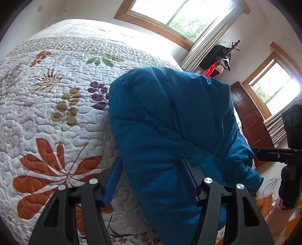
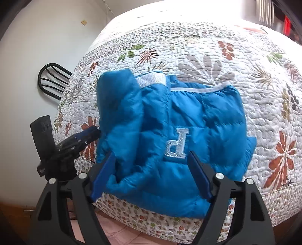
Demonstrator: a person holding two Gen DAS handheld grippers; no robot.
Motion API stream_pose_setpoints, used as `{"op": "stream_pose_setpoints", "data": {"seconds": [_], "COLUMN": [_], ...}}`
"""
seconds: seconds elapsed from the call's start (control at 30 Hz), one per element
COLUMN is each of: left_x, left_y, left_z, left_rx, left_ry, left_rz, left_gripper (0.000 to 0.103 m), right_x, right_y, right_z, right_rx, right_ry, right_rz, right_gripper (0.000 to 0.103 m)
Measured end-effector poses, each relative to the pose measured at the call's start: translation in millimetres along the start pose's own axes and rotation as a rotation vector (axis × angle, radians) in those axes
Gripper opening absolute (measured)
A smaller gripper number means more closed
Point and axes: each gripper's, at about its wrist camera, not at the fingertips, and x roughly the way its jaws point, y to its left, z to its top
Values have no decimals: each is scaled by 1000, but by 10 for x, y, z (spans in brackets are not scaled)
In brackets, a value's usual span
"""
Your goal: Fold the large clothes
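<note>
A blue puffer jacket (image 2: 169, 120) with a white letter P (image 2: 176, 144) lies bunched on the flowered quilt (image 2: 217, 60), near the bed's front edge. My right gripper (image 2: 152, 153) is open, its blue fingers (image 2: 102, 179) wide apart on either side of the jacket's near hem. My left gripper (image 1: 151, 160) is also open, with a raised mound of the jacket (image 1: 169, 116) filling the space between its fingers (image 1: 112, 182). In the right wrist view the left gripper (image 2: 88, 135) sits at the jacket's left edge. The right gripper (image 1: 271, 154) shows at the jacket's right side.
The quilt (image 1: 56, 113) stretches far beyond the jacket. A black metal chair (image 2: 51, 79) stands by the wall left of the bed. Windows (image 1: 179, 15), a coat rack (image 1: 226, 56) and a brown wooden door (image 1: 251, 120) line the far wall. Pink floor tiles (image 2: 120, 233) show below the bed edge.
</note>
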Motion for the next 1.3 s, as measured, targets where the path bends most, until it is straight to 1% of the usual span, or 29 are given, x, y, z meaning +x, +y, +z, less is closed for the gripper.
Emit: {"op": "stream_pose_setpoints", "data": {"seconds": [0.07, 0.17, 0.23, 0.37, 0.4, 0.43, 0.47, 0.53, 0.57, 0.63, 0.67, 0.73, 0.83, 0.97, 1.03, 1.1, 1.3], "left_x": [62, 119, 152, 194, 198, 199, 204, 210, 207, 204, 206, 217, 220, 192, 158, 107, -83], "left_y": [-46, -76, -65, -71, -73, -75, -75, -78, -82, -102, -111, -122, -141, -191, -227, -275, -499], "left_z": [-6, 24, 36, 57, 59, 60, 61, 59, 58, 46, 38, 35, 31, 18, 2, -15, -50], "left_rx": [12, 6, -2, -10, -11, -11, -11, -12, -11, -4, 0, 7, 10, 25, 31, 38, 77], "left_ry": [5, 20, 28, 35, 35, 36, 36, 39, 39, 34, 32, 27, 23, 12, 3, -8, -66], "left_rz": [0, -16, -14, -10, -8, -5, -2, 2, 5, 14, 18, 25, 32, 44, 50, 49, 65], "left_gripper": [61, 61, 64, 65, 65, 65, 65, 65, 65, 65, 64, 64, 64, 63, 62, 62, 61], "right_x": [149, 359, 472, 621, 668, 701, 733, 765, 775, 785, 783, 777, 773, 708, 632, 538, 223], "right_y": [87, 137, 164, 121, 99, 90, 88, 106, 124, 143, 154, 166, 168, 167, 171, 159, 153], "right_z": [88, 168, 175, 157, 125, 114, 106, 99, 93, 72, 57, 32, 16, -23, -49, -73, -206], "right_rx": [1, 24, 37, 37, 38, 39, 36, 21, 12, 0, -7, -15, -21, -30, -36, -35, -52], "right_ry": [35, 84, 111, 137, 144, 151, 156, 147, 141, 125, 117, 103, 86, 67, 51, 37, -20], "right_rz": [13, -25, -27, -36, -38, -36, -33, -40, -43, -48, -52, -54, -44, -25, 4, 23, 43], "right_gripper": [81, 81, 81, 81, 80, 74, 71, 60, 57, 45, 42, 34, 28, 24, 20, 19, 16]}}
